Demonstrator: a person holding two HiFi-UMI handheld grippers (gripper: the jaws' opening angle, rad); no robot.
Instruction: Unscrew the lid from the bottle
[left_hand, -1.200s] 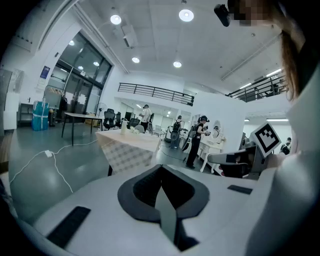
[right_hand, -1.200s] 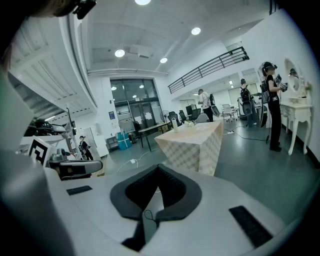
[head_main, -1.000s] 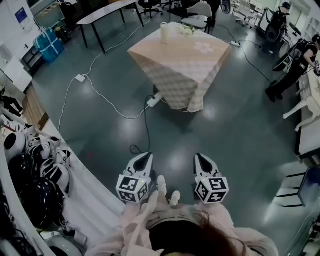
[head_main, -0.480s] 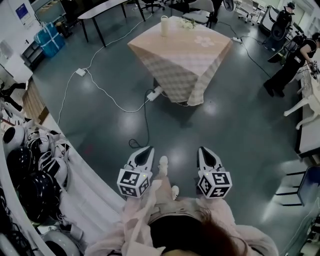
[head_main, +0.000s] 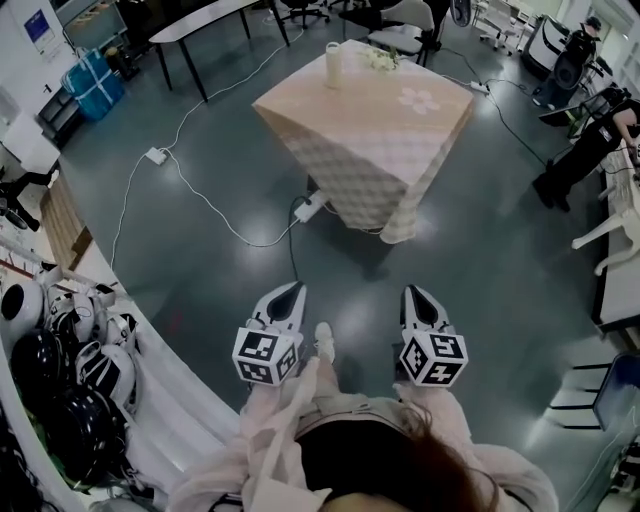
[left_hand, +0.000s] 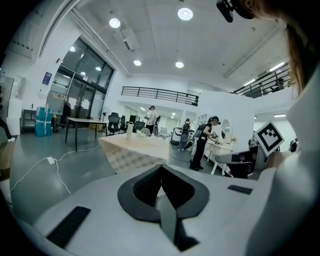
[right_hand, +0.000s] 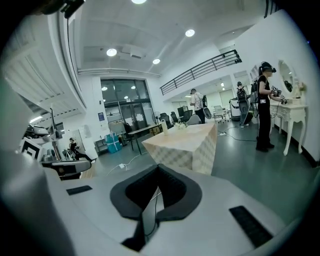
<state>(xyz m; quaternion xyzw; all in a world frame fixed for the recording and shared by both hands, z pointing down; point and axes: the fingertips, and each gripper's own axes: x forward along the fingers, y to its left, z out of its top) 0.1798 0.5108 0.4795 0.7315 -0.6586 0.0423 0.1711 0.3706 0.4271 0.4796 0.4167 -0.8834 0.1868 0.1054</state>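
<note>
1. The bottle (head_main: 333, 64) was pictured upright near the far edge of a cloth-covered table (head_main: 380, 130), well apart from both grippers.
2. The left gripper (head_main: 290, 291) and right gripper (head_main: 414, 293) were held above the floor (head_main: 480, 260), jaws pressed together with nothing gripped.

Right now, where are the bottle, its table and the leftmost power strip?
bottle (head_main: 333, 64), head view, middle of its body
table (head_main: 375, 125), head view, bare cloth top
power strip (head_main: 155, 156), head view, white casing
</note>
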